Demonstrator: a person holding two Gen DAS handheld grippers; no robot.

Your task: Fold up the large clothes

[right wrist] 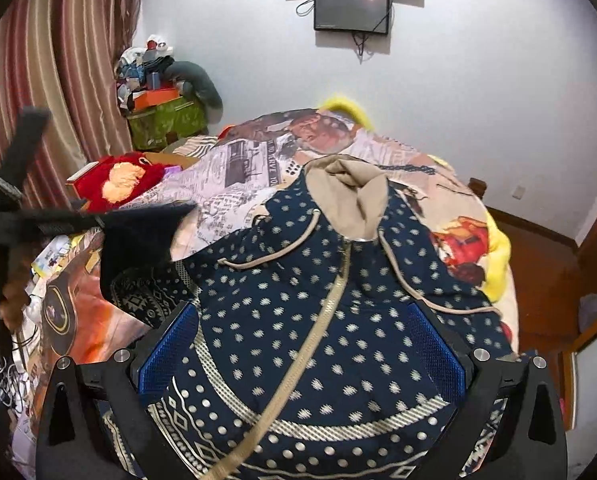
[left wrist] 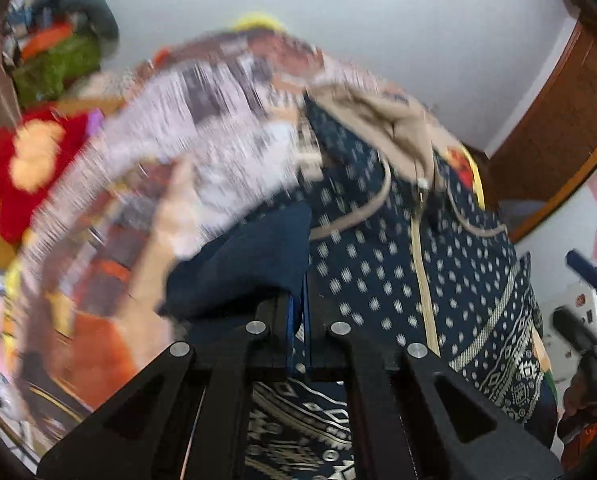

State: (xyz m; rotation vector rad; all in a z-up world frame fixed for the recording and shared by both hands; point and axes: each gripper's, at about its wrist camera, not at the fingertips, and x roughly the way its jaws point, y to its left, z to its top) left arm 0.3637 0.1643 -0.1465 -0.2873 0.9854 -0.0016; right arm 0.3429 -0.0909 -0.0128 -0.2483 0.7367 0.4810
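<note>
My left wrist camera looked forward along my left gripper (left wrist: 297, 320), close over the navy hoodie (left wrist: 398, 248), tilted up toward the white wall (left wrist: 378, 20); motion blurred its left half. My right wrist camera sat just above the hoodie (right wrist: 338, 300), facing the same wall (right wrist: 258, 60). Both shared hoodie, bedspread (right wrist: 238, 168) and red plush (right wrist: 114, 180).

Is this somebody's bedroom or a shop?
Most likely a bedroom. The hooded jacket lies on a bed with a printed bedspread, striped curtains hang at the side, and a screen is mounted on the wall.
</note>
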